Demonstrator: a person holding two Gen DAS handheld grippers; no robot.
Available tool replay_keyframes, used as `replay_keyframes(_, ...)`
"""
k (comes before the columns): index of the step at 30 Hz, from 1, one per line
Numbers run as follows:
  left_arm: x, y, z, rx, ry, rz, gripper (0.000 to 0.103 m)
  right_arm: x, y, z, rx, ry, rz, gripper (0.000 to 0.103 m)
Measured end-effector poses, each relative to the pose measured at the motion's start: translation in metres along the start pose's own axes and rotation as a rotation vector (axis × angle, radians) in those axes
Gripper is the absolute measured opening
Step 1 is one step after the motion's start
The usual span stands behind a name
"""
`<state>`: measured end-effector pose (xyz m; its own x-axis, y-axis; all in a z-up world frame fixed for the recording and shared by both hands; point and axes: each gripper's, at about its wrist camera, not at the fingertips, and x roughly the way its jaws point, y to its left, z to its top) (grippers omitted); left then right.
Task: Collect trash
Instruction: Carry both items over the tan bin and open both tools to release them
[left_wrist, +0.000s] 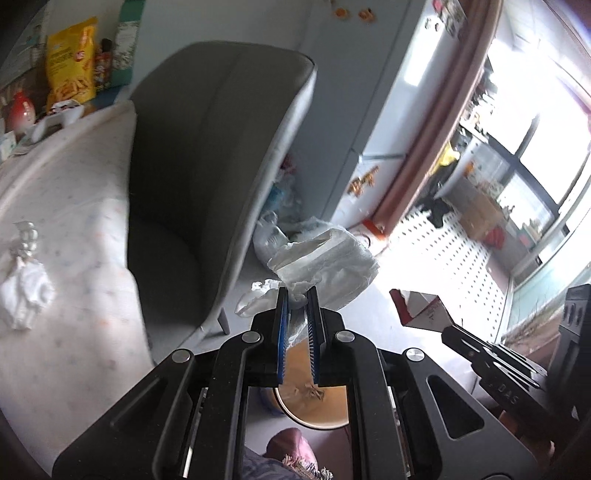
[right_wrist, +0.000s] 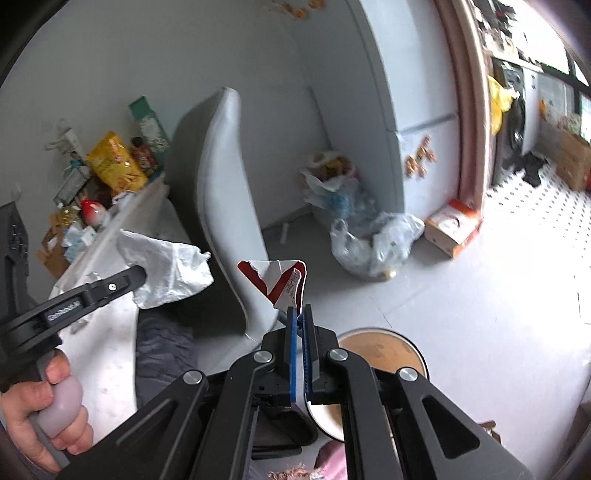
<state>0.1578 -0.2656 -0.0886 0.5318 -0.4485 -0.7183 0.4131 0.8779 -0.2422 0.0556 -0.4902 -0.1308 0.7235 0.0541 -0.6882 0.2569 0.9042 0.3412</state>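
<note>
Trash fills both grips. Crumpled white plastic wrap (left_wrist: 325, 258) juts forward past the tips of the left hand-held gripper (left_wrist: 297, 306), whose jaws are nearly closed, pinching its near end. A torn red-and-white carton scrap (right_wrist: 279, 282), flat and angular, stands upright from the right hand-held gripper (right_wrist: 299, 321), clamped tight. Both hang over the floor beside a grey chair (left_wrist: 207, 177). A round tan bin (right_wrist: 380, 350) below is mostly hidden. More crumpled white paper (left_wrist: 26, 295) lies on the tabletop (left_wrist: 81, 206).

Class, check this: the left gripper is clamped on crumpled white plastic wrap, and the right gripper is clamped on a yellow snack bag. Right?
Half right. The right gripper holds a torn red-and-white carton piece, as the right wrist view shows. The left gripper does hold white plastic wrap.
</note>
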Motion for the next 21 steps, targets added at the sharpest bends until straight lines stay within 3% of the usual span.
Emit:
replay_keyframes(4,0.016,-0.011,-0.006,0.022,0.041,-0.003,0.010,0.015,-0.020,-0.010,0.035,0.039,-0.019,0.011)
replay_keyframes(6,0.023,-0.015,-0.008,0.025,0.065,-0.007,0.010,0.025,-0.028,-0.015,0.047,0.081,-0.035,0.034)
replay_keyframes(7,0.025,-0.017,-0.010,0.034,0.074,-0.008,0.010,0.026,-0.032,-0.017,0.053,0.085,-0.038,0.053)
replay_keyframes(8,0.028,-0.020,-0.011,0.043,0.079,-0.005,0.010,0.024,-0.035,-0.018,0.052,0.072,-0.047,0.059)
replay_keyframes(12,0.036,-0.025,-0.015,0.049,0.108,-0.017,0.010,0.016,-0.047,-0.019,0.066,0.046,-0.076,0.063)
replay_keyframes(14,0.038,-0.032,-0.019,0.063,0.122,-0.029,0.010,0.008,-0.052,-0.018,0.085,0.023,-0.099,0.073)
replay_keyframes(19,0.050,-0.053,-0.029,0.105,0.170,-0.077,0.010,-0.016,-0.069,-0.007,0.124,-0.062,-0.152,0.082)
replay_keyframes(20,0.052,-0.058,-0.030,0.111,0.177,-0.090,0.014,-0.020,-0.070,-0.006,0.130,-0.073,-0.156,0.083)
replay_keyframes(21,0.054,-0.062,-0.031,0.115,0.186,-0.105,0.028,-0.023,-0.073,-0.004,0.133,-0.082,-0.160,0.083)
